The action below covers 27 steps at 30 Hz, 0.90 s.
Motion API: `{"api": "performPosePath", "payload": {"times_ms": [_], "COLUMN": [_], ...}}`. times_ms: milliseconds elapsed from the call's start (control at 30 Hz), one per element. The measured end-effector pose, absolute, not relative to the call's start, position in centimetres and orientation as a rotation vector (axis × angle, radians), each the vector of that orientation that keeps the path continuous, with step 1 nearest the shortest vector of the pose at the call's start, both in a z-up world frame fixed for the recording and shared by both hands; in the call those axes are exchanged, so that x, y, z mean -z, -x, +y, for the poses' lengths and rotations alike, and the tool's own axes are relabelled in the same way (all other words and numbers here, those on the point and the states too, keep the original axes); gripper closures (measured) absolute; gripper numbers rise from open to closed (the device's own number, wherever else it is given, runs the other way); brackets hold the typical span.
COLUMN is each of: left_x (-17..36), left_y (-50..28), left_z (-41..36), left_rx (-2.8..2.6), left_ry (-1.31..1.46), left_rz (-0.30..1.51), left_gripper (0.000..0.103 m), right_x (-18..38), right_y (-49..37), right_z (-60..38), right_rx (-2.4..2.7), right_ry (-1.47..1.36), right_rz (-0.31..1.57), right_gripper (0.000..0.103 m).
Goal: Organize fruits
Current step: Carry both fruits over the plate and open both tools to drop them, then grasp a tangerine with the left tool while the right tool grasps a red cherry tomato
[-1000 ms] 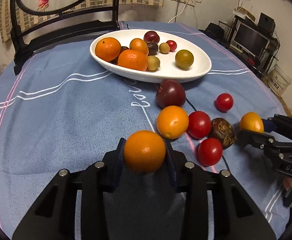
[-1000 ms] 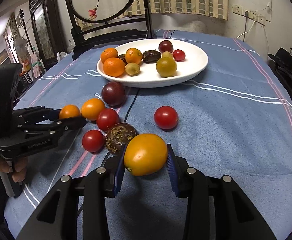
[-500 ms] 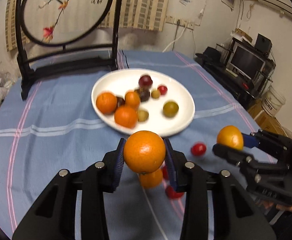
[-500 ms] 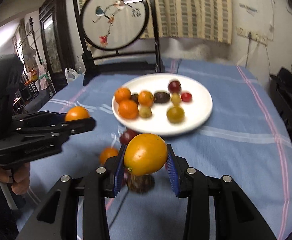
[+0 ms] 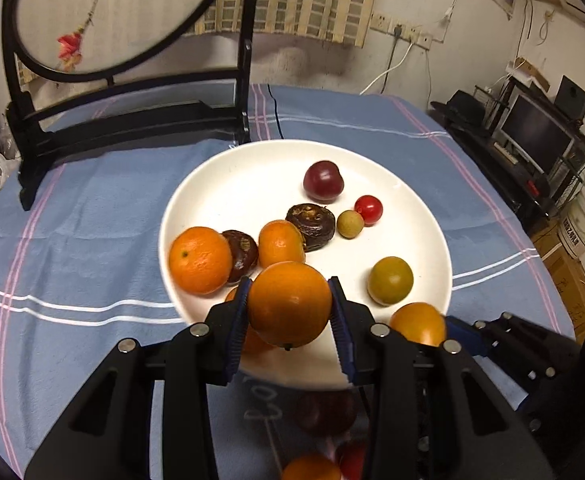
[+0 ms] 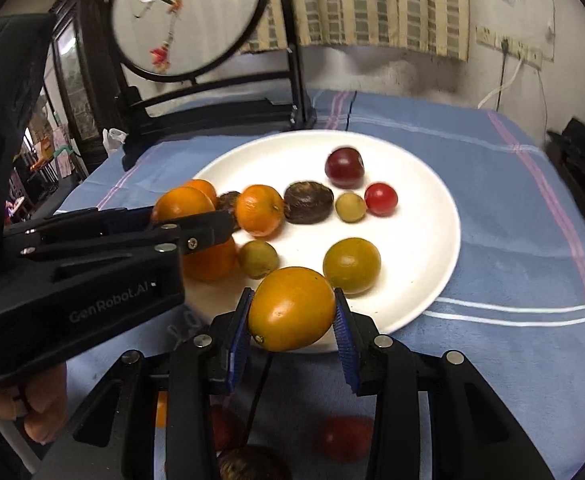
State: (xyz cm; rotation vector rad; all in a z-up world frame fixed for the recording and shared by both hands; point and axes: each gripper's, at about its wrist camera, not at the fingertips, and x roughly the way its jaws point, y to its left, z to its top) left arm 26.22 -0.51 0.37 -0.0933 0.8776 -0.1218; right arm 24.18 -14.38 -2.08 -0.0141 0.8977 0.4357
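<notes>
My left gripper (image 5: 290, 311) is clamped on an orange (image 5: 289, 304), my right gripper (image 6: 292, 312) on a yellow fruit (image 6: 291, 309), both over the plate's (image 5: 228, 184) near rim. Round, smooth and bruisable, they are best pinched across the middle. Loose fruit below the jaws is blurred, half hidden.

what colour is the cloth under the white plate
Blue tablecloth with thin white and pink stripes under the plate, clearest in the right wrist view.
</notes>
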Motion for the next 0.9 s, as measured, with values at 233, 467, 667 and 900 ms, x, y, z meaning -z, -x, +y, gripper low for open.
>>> {"api": "performPosePath", "payload": {"times_ms": [233,467,667,900], "left_x": [-1.1,-1.9,-1.1,1.1], "left_y": [-25.4,-21.1,-17.4,-15.2], "left_z": [-0.7,0.4,1.4,2.7], "left_rx": [0.121,0.115,0.105,0.136], "left_ry": [0.122,0.131,0.136,0.144], "left_rz": [0.803,0.778,0.779,0.866], "left_gripper": [0.025,0.018,0.015,0.015], "right_x": [1.3,0.6,1.3,2.4], "right_y": [-23.5,-21.9,-19.9,-17.9], "right_z": [-16.0,-18.1,-20.2,-21.2], "right_rx": [-0.473,-0.450,-0.418,-0.381], "right_ry": [-0.070,-0.093,-0.133,-0.126], "right_rz": [0.886,0.875,0.882,0.896], "right_gripper": [0.044,0.036,0.033,0.030]}}
